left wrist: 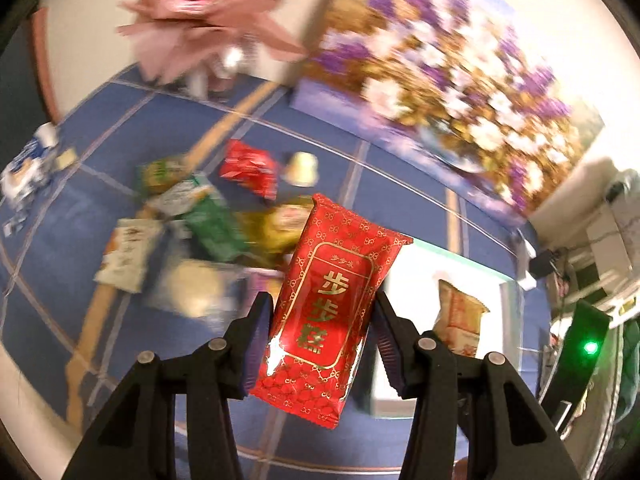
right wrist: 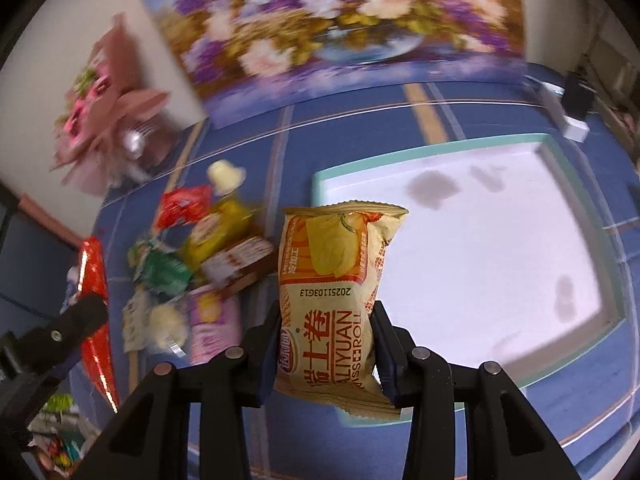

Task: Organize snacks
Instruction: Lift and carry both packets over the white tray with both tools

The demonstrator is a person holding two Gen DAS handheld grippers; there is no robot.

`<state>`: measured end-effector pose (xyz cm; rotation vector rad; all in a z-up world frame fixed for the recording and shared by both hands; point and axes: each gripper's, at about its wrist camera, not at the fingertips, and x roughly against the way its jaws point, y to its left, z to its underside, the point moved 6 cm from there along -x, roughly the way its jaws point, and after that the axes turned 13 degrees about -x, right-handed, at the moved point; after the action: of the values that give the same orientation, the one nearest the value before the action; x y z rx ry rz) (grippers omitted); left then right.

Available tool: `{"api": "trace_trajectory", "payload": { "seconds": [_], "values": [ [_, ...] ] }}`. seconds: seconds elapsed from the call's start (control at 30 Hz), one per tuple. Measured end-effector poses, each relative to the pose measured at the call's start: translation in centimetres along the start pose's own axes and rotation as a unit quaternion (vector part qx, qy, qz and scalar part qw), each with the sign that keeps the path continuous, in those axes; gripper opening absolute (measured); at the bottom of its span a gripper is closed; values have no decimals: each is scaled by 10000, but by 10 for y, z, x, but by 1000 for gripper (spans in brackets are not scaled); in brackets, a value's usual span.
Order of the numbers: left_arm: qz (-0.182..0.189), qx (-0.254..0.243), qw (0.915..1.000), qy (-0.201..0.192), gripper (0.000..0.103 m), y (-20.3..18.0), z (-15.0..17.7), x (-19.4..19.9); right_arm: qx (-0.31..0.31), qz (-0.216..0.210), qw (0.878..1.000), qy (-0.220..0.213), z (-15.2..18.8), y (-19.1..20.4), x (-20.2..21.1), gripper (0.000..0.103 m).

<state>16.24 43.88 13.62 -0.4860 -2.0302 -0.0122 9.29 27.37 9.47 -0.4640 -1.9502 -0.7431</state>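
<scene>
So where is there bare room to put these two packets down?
The white tray with the teal rim is bare, right of the snack pile. Blue tablecloth between tray and painting is free. The pile itself is crowded.

Red packet (left wrist: 328, 300): glossy foil, gold print; yellow packet (right wrist: 332, 304): shiny crinkled plastic film; tray (right wrist: 480, 240): smooth white

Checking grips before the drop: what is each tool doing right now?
Left tool: closed on the red snack packet.
Right tool: closed on the yellow Swiss roll packet.
</scene>
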Motion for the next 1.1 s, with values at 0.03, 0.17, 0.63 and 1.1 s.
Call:
{"api": "trace_trajectory", "payload": {
  "seconds": [0.03,0.17,0.63,1.1],
  "values": [
    [60,-88,9999,35,52,-12,-4,-7,-99,80,9999,-29,-4,-9,-2,43],
    [231,-286,9992,164,52,-48,-9,-35,-447,202,9988,-89,-21,-39,-3,43],
    [540,-585,9954,535,52,-123,-22,-125,-909,492,9935,-473,-70,-102,-11,43],
    [502,-890,9925,675,52,-155,-27,-172,-1460,741,9846,-610,-100,-150,-32,43]
  ]
}}
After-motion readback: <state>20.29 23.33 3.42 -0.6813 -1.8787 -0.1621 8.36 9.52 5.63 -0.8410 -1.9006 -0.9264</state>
